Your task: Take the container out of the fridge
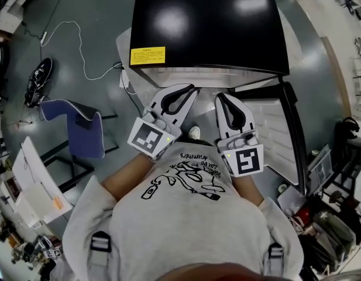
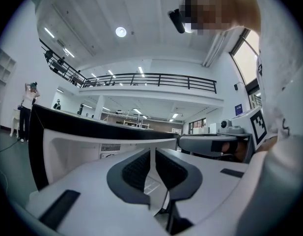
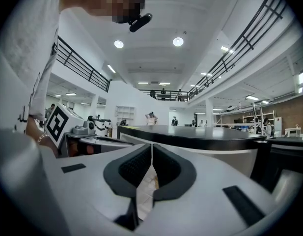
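both claws are held side by side in front of the fridge [image 1: 209, 22], low against the person's grey shirt [image 1: 192, 215], and both point at the fridge's front edge.

the left claw [image 1: 190, 89] is clenched and empty: in the left gripper view its dark pads [image 2: 141, 168] stand together with only a thin slit between them, and nothing is in the slit. the right claw [image 1: 220, 97] is clenched the same way, pads [image 3: 167, 167] together with nothing held. the two claws are near each other but apart. each shows in the other's view with its marker cube [image 2: 257, 124] [image 3: 58, 123].

the fridge is a low white box with a glossy black top and a yellow label [image 1: 147, 55] at the top's near left corner. its door [image 1: 277, 130] stands swung open on the right, with the ribbed white inner side showing. from above, the black top hides the inside, and both gripper views look across the top at lid height. so no view shows the container, and i cannot tell where in the fridge it sits.

on the grey floor [image 1: 92, 10] to the left are a blue chair [image 1: 81, 127], a white cable [image 1: 81, 45] and a pair of black shoes [image 1: 37, 81], all well apart from the claws.
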{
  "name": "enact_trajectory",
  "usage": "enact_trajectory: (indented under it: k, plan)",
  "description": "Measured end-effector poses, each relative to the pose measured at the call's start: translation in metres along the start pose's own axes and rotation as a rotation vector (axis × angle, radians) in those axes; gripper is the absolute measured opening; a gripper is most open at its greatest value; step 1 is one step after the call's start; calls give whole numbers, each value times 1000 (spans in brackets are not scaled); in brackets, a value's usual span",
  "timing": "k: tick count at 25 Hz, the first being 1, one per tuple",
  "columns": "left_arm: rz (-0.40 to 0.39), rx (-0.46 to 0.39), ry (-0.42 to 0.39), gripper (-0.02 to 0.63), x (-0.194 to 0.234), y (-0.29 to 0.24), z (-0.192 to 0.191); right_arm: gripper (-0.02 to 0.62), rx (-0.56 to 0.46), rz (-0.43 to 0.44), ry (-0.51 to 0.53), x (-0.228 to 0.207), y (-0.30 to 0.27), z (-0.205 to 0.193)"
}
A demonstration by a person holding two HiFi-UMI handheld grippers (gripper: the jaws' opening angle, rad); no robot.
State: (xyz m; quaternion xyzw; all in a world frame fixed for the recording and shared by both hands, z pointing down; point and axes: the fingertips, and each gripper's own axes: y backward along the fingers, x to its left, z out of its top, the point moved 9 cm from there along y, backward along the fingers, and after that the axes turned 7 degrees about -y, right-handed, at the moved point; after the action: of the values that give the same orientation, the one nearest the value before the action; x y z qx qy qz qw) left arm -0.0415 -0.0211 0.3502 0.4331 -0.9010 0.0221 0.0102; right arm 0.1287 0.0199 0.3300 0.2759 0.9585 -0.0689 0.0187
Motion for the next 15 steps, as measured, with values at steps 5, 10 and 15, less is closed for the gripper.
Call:
enact_trajectory:
  k: [5, 10, 15]
  plan:
    - [40, 41, -32, 92, 16, -13, -20, 29, 34, -19, -21, -16, -8, -15]
    - [71, 86, -9, 98, 30, -24, -43, 29, 50, -40, -26, -33, -22, -29]
    - [93, 114, 21, 105, 42, -36, -60, 46, 65, -75, -37, -49, -34, -40]
